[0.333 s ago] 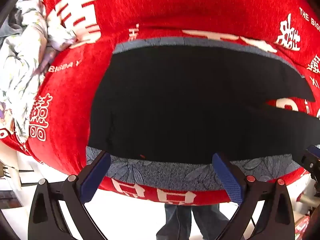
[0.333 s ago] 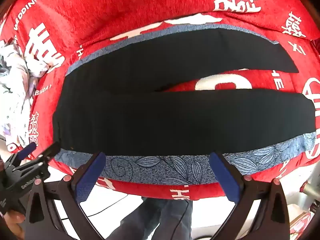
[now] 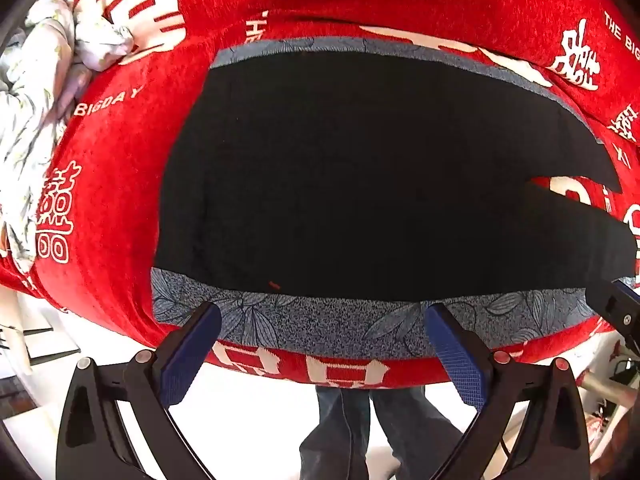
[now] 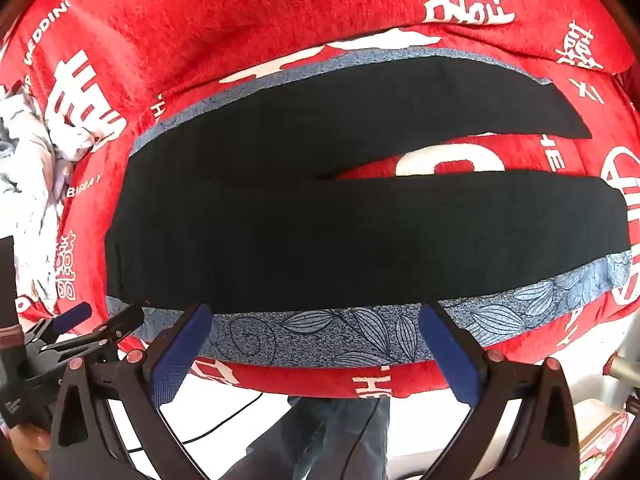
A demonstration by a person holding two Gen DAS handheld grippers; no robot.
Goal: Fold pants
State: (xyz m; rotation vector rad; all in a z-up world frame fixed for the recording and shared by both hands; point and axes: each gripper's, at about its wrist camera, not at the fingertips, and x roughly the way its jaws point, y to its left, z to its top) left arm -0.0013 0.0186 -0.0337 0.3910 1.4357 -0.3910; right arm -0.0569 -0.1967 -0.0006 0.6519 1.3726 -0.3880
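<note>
Black pants (image 4: 360,236) lie flat mid-frame just beyond both wide-spread, empty grippers (image 3: 320,344) (image 4: 316,344), on a red blanket (image 4: 280,12), perhaps over a bed.

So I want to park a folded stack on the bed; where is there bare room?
Free: the red blanket beyond the pants, and the red wedge between the legs. Crowded: the crumpled floral cloth at the left.

Black pants (image 3: 360,184) lie flat on red blanket (image 3: 120,216), left gripper (image 3: 320,332) jaws wide.
</note>
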